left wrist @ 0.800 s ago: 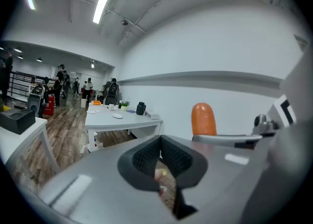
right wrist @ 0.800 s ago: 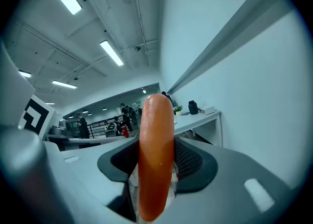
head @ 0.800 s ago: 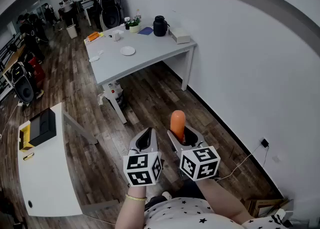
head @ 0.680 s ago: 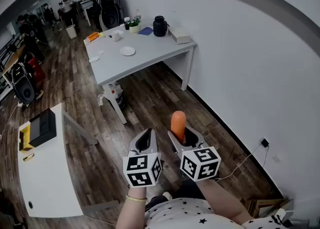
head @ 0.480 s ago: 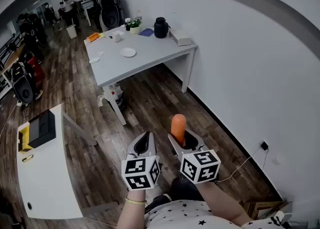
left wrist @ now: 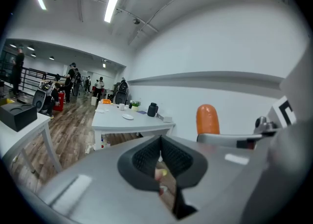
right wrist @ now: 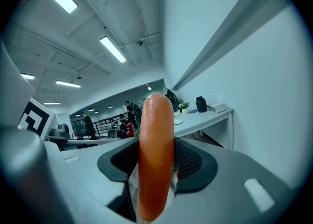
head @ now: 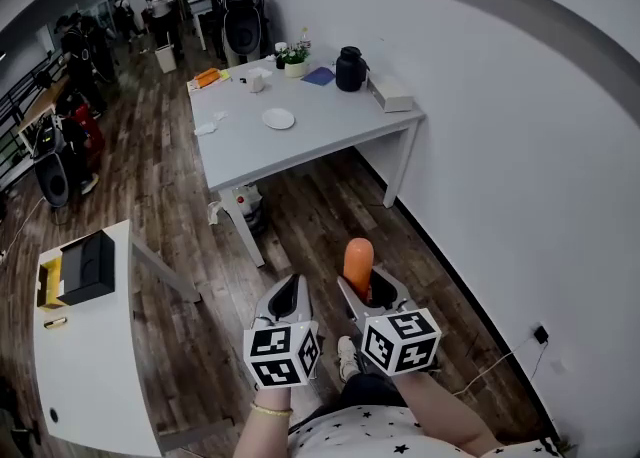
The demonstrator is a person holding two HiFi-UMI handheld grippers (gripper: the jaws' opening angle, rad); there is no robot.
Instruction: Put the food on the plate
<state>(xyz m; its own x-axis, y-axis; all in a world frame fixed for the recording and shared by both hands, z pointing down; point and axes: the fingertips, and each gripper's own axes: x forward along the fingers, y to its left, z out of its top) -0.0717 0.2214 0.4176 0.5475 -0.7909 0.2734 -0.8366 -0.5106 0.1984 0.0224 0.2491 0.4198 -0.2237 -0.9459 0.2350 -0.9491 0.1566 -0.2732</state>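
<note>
Near the body, above the wood floor (head: pixel 200 346): gripping an orange sausage (head: pixel 358 258) in the right tongs (head: pixel 366 291), pads pressing on both its sides, free end sticking up toward the far side. Holding the left tongs (head: pixel 289 291) just left of them, pads meeting, nothing between. Facing a grey table (head: pixel 300 146) on the far side, well apart from both tongs. Seeing a small white plate (head: pixel 278 119) near its middle, far from the sausage; behind it a cup (head: pixel 257 81), potted plant (head: pixel 295 59), black jug (head: pixel 348 68), and white box (head: pixel 392 94) at the right. Passing a white table (head: pixel 80 366) at near left, carrying a black box (head: pixel 88 266).
</note>
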